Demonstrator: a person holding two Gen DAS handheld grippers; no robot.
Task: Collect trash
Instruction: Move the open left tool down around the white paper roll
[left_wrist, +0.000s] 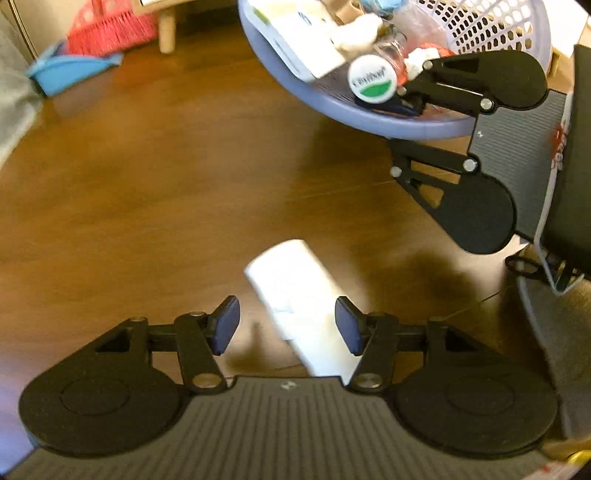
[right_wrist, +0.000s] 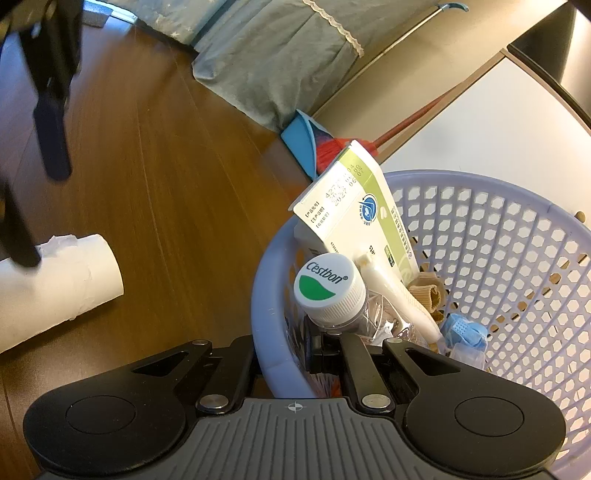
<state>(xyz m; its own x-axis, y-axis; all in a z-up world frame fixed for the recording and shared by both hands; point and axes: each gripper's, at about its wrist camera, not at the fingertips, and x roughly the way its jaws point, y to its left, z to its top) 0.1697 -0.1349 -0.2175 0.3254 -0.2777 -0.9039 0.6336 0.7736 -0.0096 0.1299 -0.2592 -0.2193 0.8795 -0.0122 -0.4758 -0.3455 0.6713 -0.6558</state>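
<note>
A white cardboard tube (left_wrist: 295, 295) lies on the brown wooden floor between the fingers of my left gripper (left_wrist: 287, 326), which stands open around it, the right pad close to the tube. My right gripper (right_wrist: 284, 358) is shut on the rim of a lavender mesh basket (right_wrist: 517, 206), one finger inside and one outside. The basket holds a clear bottle with a white and green cap (right_wrist: 327, 286), a white and green carton (right_wrist: 354, 210), a blue mask (right_wrist: 463, 328) and other scraps. In the right wrist view the tube (right_wrist: 55, 288) shows at the left under a left finger (right_wrist: 51, 140).
A red broom (left_wrist: 110, 29) and a blue dustpan (left_wrist: 70, 70) rest against the wall beyond the basket (left_wrist: 332, 107). A wooden furniture leg (left_wrist: 167, 29) stands nearby. Grey-green fabric (right_wrist: 277, 55) hangs to the floor. A white panel (right_wrist: 480, 129) is behind the basket.
</note>
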